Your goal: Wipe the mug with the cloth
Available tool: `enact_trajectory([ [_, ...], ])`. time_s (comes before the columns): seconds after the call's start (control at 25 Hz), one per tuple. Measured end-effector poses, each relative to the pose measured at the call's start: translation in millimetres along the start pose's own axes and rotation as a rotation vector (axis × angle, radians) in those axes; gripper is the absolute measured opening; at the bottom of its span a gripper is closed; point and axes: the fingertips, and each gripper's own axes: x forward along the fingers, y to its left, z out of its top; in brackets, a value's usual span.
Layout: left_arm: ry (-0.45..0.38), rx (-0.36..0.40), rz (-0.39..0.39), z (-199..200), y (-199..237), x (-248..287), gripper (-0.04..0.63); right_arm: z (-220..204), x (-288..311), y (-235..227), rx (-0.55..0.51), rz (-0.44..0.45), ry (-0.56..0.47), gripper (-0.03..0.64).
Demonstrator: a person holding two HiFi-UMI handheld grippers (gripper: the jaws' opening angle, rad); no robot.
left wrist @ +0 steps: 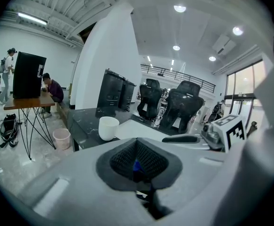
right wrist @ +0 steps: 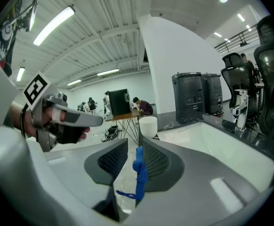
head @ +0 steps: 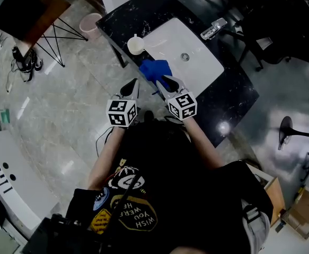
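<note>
While the right gripper (right wrist: 135, 154) holds its jaws parted, a strip of the blue cloth (right wrist: 139, 172) hangs between them. It lies against the pad on the right of the frame, with a clear gap to the pad on the left, so nothing is clamped. The left gripper (left wrist: 137, 160) has its jaws closed together. A speck of blue shows at their seam, too small to identify.

In the head view both grippers sit at the centre of the frame, side by side and apart, pointing toward the top. The bulk of the cloth is bunched just beyond the right gripper's tips, at the lower left corner of a white basin (head: 199, 62) set in a dark counter (head: 234, 91). The white mug (head: 135, 45) stands upright on the counter above and left of the cloth, just beside the basin's edge. The cloth therefore lies between the grippers and the mug. In the right gripper view the hanging strip lines up directly below the mug.

A grey handset (head: 213, 28) rests on the counter at the basin's upper right. On the floor at the upper left stands a pink bin (head: 90, 23), and farther left is a black table (head: 21, 9) on thin wire legs. Black office chairs (head: 239, 4) crowd the upper right.
</note>
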Motion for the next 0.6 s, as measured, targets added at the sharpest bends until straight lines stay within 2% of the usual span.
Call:
enact_trajectory([
  [0.08, -0.001, 0.003, 0.013, 0.2, 4.9, -0.8, 0.003, -15.0, 14.4, -9.9, -0.033, 0.003, 0.058, 0.109],
  [0.24, 0.009, 0.004, 0.039, -1.5, 16.6, -3.6, 0.003, -44.4, 43.0, -34.1, -0.028, -0.022, 0.163, 0.198],
  [0.36, 0.024, 0.010, 0.049, -2.4, 25.4, -5.3, 0.003, -42.1, 56.8, -43.6, -0.058, -0.065, 0.178, 0.222],
  [0.48, 0.027, -0.023, 0.056, -2.6, 36.7, -3.7, 0.003, -58.2, 78.1, -44.2, -0.104, -0.068, 0.255, 0.238],
  [0.6, 0.042, -0.030, 0.043, 0.1, 46.3, 4.6, 0.003, -69.8, 93.0, -46.5, -0.201, -0.113, 0.309, 0.241],
])
